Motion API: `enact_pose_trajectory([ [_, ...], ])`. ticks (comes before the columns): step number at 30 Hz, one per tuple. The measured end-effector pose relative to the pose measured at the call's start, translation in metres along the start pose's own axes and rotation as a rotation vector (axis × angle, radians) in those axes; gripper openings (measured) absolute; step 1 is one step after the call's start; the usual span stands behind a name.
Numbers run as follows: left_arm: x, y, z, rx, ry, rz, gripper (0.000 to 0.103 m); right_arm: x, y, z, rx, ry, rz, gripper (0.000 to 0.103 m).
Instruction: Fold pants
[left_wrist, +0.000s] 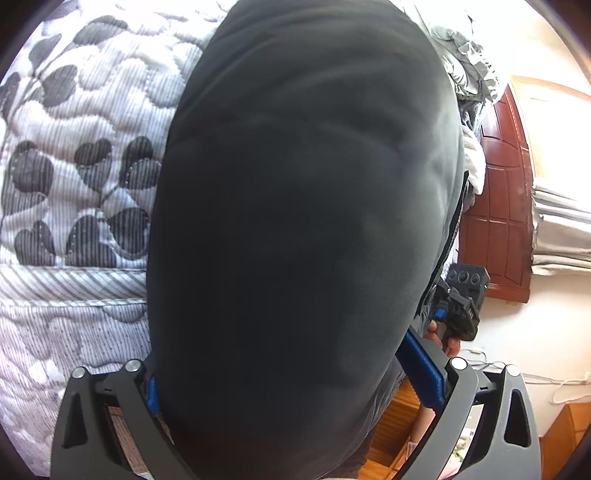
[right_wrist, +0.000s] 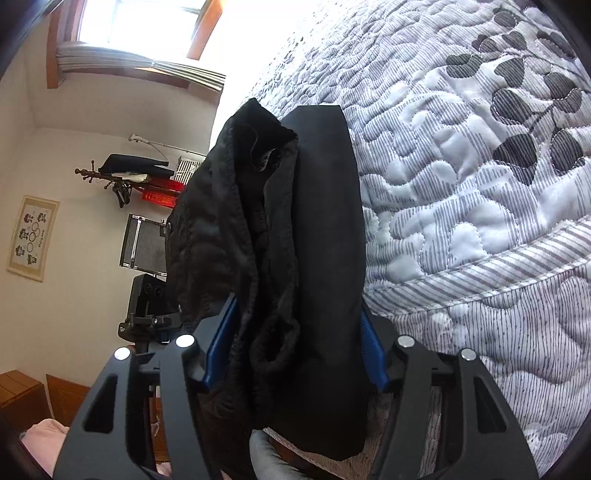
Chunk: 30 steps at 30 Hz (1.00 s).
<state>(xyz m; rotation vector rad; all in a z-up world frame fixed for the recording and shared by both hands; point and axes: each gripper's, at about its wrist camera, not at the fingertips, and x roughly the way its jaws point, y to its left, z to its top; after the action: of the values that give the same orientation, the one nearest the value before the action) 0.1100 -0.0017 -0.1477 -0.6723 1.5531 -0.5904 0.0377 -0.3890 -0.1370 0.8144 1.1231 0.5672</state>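
Both claws, left and right, pinch the pants over the bed. Mid-fold; next I should lay them flat, edges aligned.

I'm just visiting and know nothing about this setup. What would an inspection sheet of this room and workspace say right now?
Surface: quilted bedspread, white and grey with a dark leaf print, bare where visible.
Job's things: black pants, bunched and draped between both tools, lifted at the bed's edge.
Clutter: grey and white bedding pile at the far side of the bed.
Grippers: left tool has cloth filling its jaws; right tool is closed on a thick bunch of the pants.
Cables: white cords on the floor by the wall.
Surroundings: red-brown wooden door, window with grey curtain, framed picture, wooden floor.
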Motion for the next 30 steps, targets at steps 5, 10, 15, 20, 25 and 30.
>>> enact_pose_trajectory([
  [5,-0.010,-0.006,-0.003,-0.017,-0.024,0.009,0.082,-0.003,0.023,-0.003,-0.047,-0.035,-0.015,0.035],
  [10,-0.026,-0.011,-0.001,-0.047,-0.062,-0.049,0.056,-0.007,0.053,0.005,-0.124,-0.065,-0.030,0.032],
  [15,-0.043,-0.026,0.000,-0.008,-0.162,-0.071,0.050,-0.007,0.079,0.025,-0.178,-0.088,-0.030,0.032],
  [20,-0.060,-0.042,0.028,0.029,-0.239,-0.074,0.050,0.003,0.111,0.063,-0.251,-0.114,-0.035,0.032],
  [25,-0.068,-0.035,0.063,0.026,-0.292,-0.064,0.050,0.032,0.128,0.120,-0.279,-0.111,-0.052,0.032],
  [30,-0.075,-0.016,0.098,0.010,-0.330,-0.043,0.050,0.068,0.120,0.167,-0.271,-0.088,-0.079,0.032],
])
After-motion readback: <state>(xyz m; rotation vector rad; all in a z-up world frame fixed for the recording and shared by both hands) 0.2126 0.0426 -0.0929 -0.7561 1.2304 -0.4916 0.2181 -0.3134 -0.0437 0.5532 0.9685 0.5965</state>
